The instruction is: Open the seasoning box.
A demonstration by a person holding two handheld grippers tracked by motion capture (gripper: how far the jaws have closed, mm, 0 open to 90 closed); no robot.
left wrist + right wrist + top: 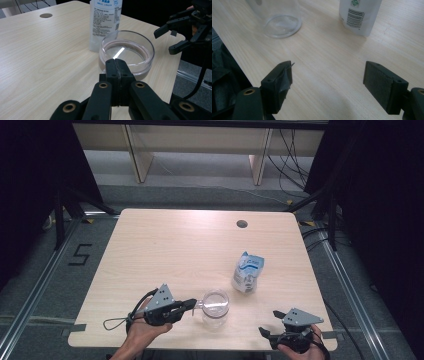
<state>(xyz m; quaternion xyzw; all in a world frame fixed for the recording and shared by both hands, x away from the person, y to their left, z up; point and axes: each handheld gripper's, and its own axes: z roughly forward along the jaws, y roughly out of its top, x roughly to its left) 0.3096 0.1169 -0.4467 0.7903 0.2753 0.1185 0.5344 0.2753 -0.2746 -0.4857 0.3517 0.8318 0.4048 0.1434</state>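
My left claw (117,65) has its jaws pressed together at the near rim of the glass jar (126,53); from its own view the pads meet flat with no gap I can see, and I cannot tell whether they pinch the thin lip of the glass or only touch it. From above, the same claw (192,304) lies level on the table, its tip right at the jar's (215,307) left edge. The jar stands upright near the front of the table (165,245), clear and open at the top, and I see nothing in it but a bright streak of reflected light on its bottom. Just behind it, almost touching in my left claw's view, stands a white pouch (105,23) with fine print on its label; whatever it holds is hidden by its opaque skin. From above, the pouch (247,272) sits up and to the right of the jar, a little crumpled at the top. My right claw (267,332) rests at the front right edge of the table, well apart from both, with its jaws wide apart and nothing between them. In its own view (328,77) only bare wood lies between the pads, with the jar's base (279,22) and the pouch's barcode (359,16) farther off.
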